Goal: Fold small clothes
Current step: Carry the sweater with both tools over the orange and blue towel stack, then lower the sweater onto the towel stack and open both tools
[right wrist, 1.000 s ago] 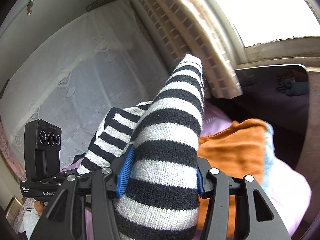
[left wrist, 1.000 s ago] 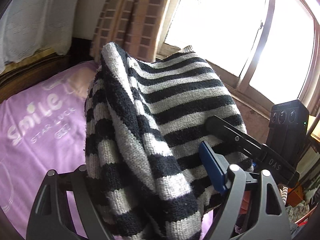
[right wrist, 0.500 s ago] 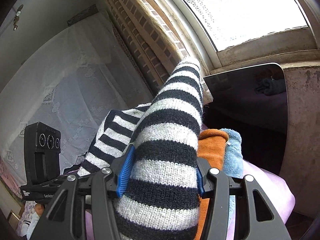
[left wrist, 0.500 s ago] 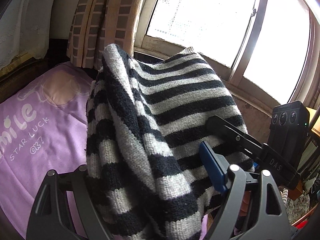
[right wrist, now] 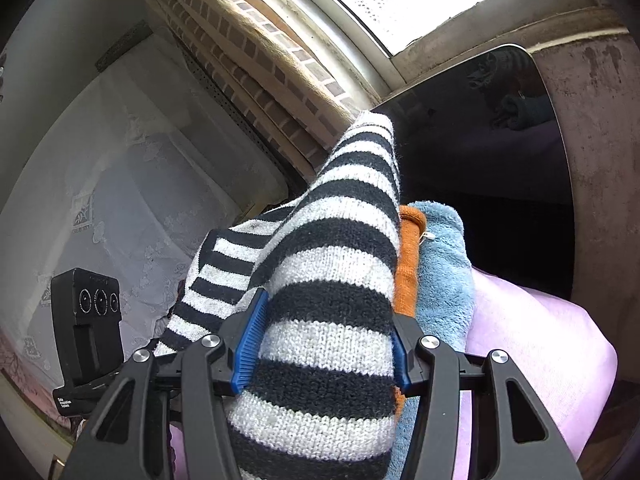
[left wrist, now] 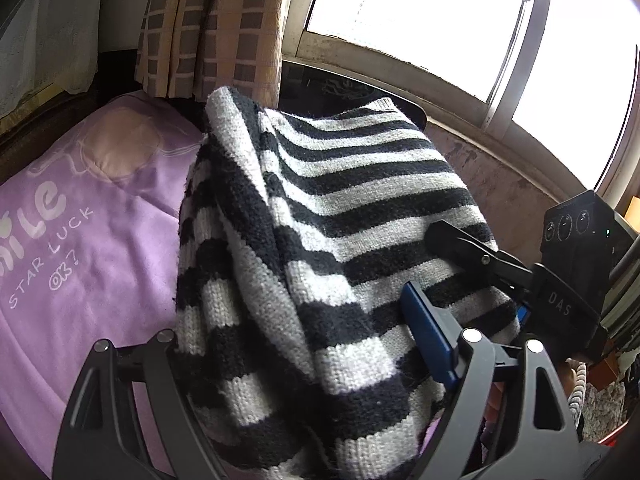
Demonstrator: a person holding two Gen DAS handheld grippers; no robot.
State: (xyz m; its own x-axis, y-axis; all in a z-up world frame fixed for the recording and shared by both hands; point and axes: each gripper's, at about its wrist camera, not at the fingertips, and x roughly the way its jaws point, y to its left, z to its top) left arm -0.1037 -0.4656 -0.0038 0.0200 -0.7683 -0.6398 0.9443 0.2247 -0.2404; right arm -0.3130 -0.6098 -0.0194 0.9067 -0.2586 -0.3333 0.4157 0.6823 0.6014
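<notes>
A black and grey striped knit sweater (left wrist: 320, 240) is folded into a thick bundle and held up between both grippers above the purple bed. My left gripper (left wrist: 304, 344) is shut on one side of it; only its right blue pad (left wrist: 428, 340) shows. My right gripper (right wrist: 320, 340) is shut on the other side of the striped sweater (right wrist: 332, 280), with blue pads pressing both flanks. The other gripper's black body shows at the side of each view.
A purple bedspread (left wrist: 80, 240) with white lettering lies below. A folded orange garment (right wrist: 408, 256) and a folded blue one (right wrist: 444, 264) are stacked at the bed's end. Checked curtains (left wrist: 216, 24), a bright window (left wrist: 440, 20) and a dark headboard panel (right wrist: 500, 160) stand behind.
Both grippers have carried the sweater toward the window end of the bed. The orange and blue stack now sits closer and more hidden behind the sweater.
</notes>
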